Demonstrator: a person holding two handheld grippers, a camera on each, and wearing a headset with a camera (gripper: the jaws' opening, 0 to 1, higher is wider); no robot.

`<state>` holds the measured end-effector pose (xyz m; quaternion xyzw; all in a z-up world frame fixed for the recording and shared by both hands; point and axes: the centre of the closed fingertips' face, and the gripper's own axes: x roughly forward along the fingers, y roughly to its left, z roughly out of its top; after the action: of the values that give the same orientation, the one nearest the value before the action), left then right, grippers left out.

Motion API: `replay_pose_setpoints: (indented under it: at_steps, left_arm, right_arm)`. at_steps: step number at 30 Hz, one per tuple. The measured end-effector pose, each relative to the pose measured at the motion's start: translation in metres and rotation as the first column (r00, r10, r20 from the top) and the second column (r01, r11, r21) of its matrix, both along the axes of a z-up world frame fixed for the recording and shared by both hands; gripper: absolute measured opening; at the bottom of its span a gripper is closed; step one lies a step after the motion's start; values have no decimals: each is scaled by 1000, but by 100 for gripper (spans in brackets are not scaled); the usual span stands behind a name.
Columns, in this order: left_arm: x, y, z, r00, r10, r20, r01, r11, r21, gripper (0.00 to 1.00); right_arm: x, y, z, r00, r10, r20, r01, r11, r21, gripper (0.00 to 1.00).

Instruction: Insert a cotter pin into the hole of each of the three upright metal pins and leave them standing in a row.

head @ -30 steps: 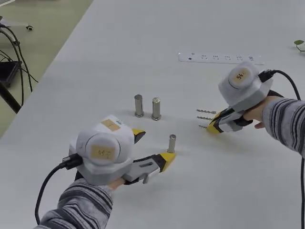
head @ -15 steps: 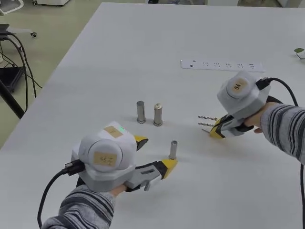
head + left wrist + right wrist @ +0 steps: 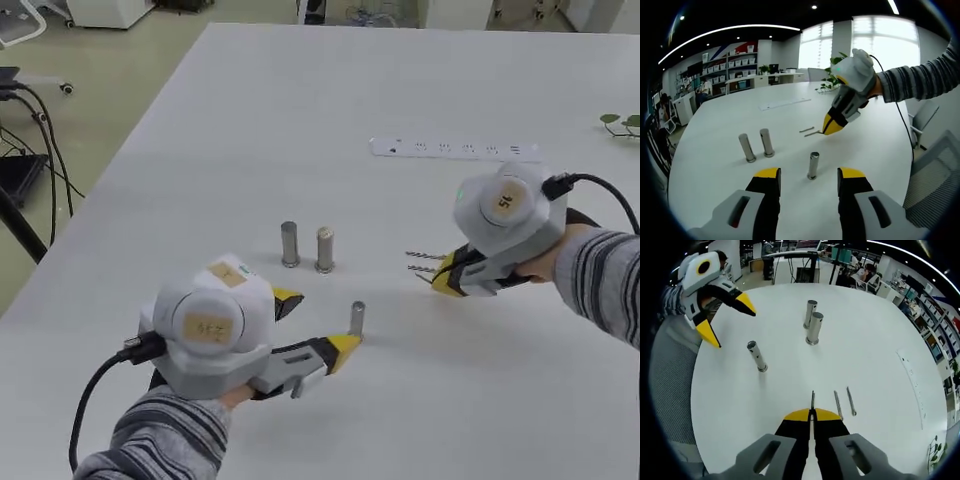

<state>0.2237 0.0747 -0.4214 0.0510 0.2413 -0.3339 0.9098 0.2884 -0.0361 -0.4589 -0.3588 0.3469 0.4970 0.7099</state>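
Notably, right gripper view shows the right gripper (image 3: 812, 413) jaws pinched on one cotter pin (image 3: 812, 399), two loose cotter pins (image 3: 837, 405) lying beside; head view hides that grip. The left gripper (image 3: 810, 173) jaws stand wide, a metal pin (image 3: 813, 165) upright just ahead. Open worktop (image 3: 300, 130) all round.

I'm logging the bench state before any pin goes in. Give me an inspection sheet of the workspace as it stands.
Surface: white table, no marks seen.
Job's things: two metal pins upright side by side; third metal pin upright, apart from them; two loose cotter pins lying flat beside the right tongs.
Clutter: power strip on the far side.
Grippers: left tongs open, empty, third metal pin just ahead; right tongs shut on one cotter pin.
Cables: left cable, right cable, one from each gripper.
Surroundings: plant leaves, shelves.
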Motion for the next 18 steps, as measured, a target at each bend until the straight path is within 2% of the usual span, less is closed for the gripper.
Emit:
replay_pose_setpoints:
  at_steps: [5,10,18]
  left_arm:
    - [-3,-6,4,1000,-29,-10,29,1000,-10,39]
    - [-8,-13,9,998,-58,-16,58,998,-21,35]
    - [-13,-21,10,995,-96,-27,96,995,-1,30]
  right_arm:
    - [-12,10,10,996,72,55,-74,997,20,0]
    - [-26,20,19,990,113,87,-117,992,51,0]
    - [-45,29,27,963,206,173,-213,977,23,0]
